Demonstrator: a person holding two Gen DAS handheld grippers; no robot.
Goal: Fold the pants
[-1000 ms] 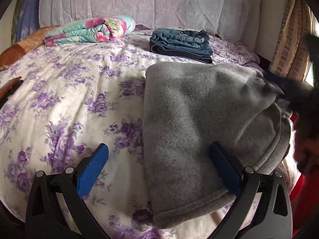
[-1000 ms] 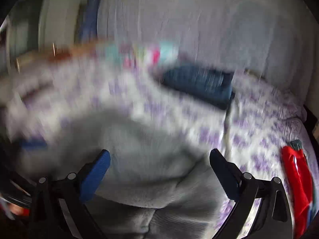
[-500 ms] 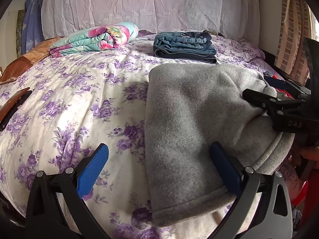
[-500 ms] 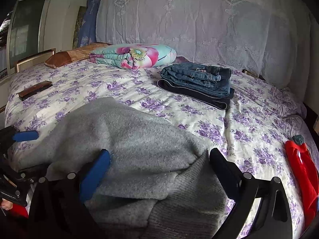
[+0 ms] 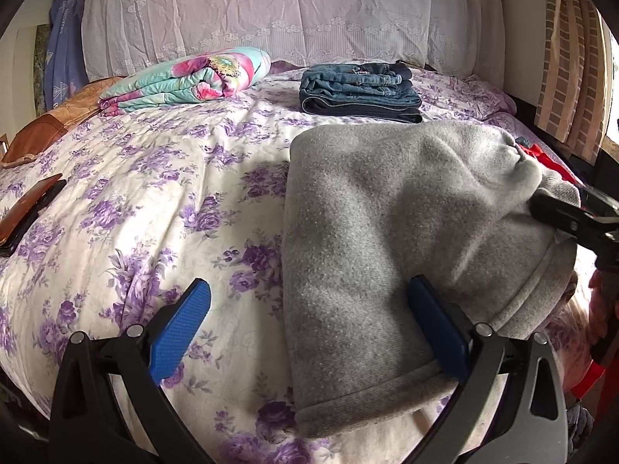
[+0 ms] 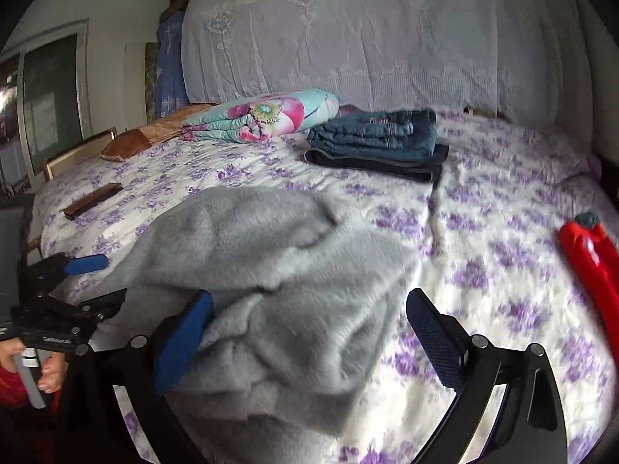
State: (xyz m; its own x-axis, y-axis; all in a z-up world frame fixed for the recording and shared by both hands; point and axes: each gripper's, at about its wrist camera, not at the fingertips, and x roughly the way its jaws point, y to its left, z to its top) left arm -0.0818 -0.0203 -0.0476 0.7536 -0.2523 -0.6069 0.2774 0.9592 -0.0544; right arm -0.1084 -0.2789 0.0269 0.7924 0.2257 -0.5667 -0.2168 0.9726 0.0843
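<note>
We hold both blue-padded grippers, left (image 5: 305,328) and right (image 6: 309,342), spread wide over folded grey fleece pants (image 5: 387,232) at the near edge of a purple-flowered bedspread (image 5: 154,178); folded jeans (image 6: 379,143) lie near the lace-draped headboard (image 6: 387,38).

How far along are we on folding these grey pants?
Done: the grey pants lie doubled into a thick bundle on the flowered bedspread, and a folded jeans stack sits by the headboard. In hand: both tools are open, the left tool astride the hem end, the right tool over the bunched waist end. Left: that lumpy end wants smoothing, probably one more fold.
</note>
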